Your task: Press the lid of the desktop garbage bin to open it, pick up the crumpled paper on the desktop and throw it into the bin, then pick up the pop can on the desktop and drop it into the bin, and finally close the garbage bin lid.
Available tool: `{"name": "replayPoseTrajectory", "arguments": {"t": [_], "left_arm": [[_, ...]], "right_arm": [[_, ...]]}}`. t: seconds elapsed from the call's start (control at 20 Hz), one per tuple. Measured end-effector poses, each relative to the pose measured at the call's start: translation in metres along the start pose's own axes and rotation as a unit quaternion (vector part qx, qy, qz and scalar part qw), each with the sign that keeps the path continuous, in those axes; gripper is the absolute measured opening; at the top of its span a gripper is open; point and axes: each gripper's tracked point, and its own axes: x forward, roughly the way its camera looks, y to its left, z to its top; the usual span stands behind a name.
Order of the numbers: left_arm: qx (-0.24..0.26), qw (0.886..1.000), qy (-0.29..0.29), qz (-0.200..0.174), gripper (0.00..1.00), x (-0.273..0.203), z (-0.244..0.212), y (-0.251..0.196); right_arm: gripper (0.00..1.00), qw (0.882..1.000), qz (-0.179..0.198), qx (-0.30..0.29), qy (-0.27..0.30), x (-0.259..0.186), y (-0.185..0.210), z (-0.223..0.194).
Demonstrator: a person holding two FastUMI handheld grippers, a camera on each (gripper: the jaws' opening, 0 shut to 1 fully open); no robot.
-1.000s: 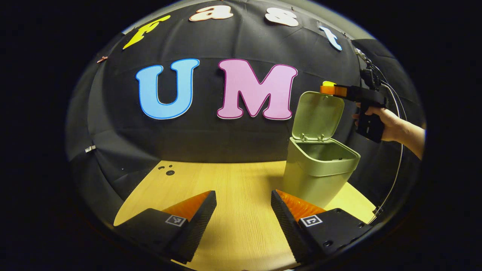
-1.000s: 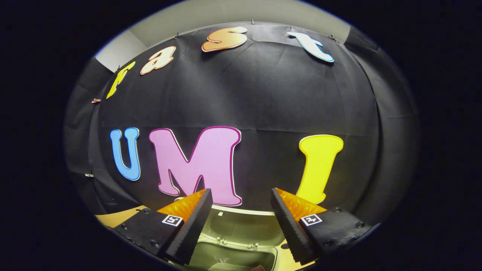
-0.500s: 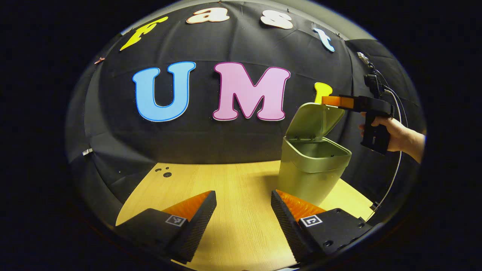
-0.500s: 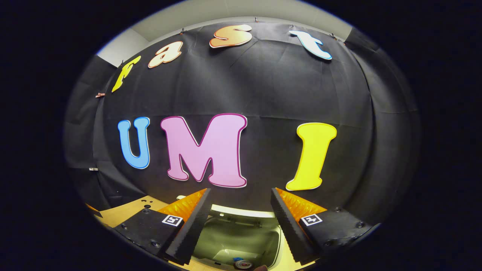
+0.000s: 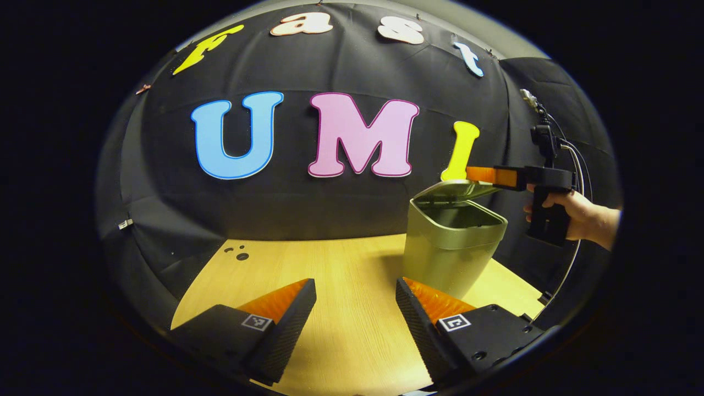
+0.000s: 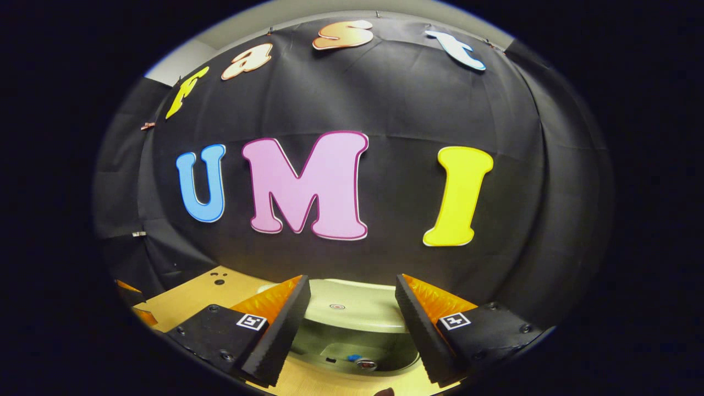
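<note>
From the left gripper view the olive-green plastic desktop garbage bin (image 5: 452, 247) stands toward the far right corner of the pale wooden table (image 5: 341, 308), its hinged green lid (image 5: 454, 190) tilted low over the mouth, nearly flat but with a gap left at the front. The right gripper (image 5: 479, 174), held by a hand (image 5: 577, 212) at the right, reaches in level from that side with its fingertips at the lid's raised edge; whether they touch it cannot be told from here. The left gripper (image 5: 356, 305) hovers over the near part of the table, jaws spread wide with bare wood between them. The right gripper view looks down from above the bin: its own gripper (image 6: 352, 308) is parted as well, gripping nothing, the lid (image 6: 352, 308) showing between the fingers, and beneath the lid's front edge the bin's inside (image 6: 357, 352) holds the pop can (image 6: 364, 363) (only its metal top and a bit of blue are clear). The crumpled paper cannot be made out there. To the left of the bin the table runs open to its far left corner, where small dark holes (image 5: 237, 253) mark the wood; the bin sits close to the right edge, with black cloth wall just behind.
</note>
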Motion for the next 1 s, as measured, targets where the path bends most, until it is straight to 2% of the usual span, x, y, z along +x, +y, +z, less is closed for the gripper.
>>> {"name": "replayPoseTrajectory", "arguments": {"t": [0.5, 0.75, 1.0], "left_arm": [[-0.001, 1.000, -0.002, 0.000, 0.94, 0.006, 0.004, 0.005], [0.000, 1.000, 0.001, -0.002, 0.94, 0.007, 0.001, 0.003], [0.000, 1.000, 0.002, 0.000, 0.94, 0.005, 0.001, 0.004]], "right_arm": [[0.96, 0.999, 0.002, -0.001, 0.041, -0.002, 0.016, -0.051], [0.95, 0.999, 0.006, -0.002, 0.049, -0.004, 0.024, -0.065], [0.95, 0.999, -0.005, 0.011, 0.052, -0.005, 0.024, -0.075]]}}
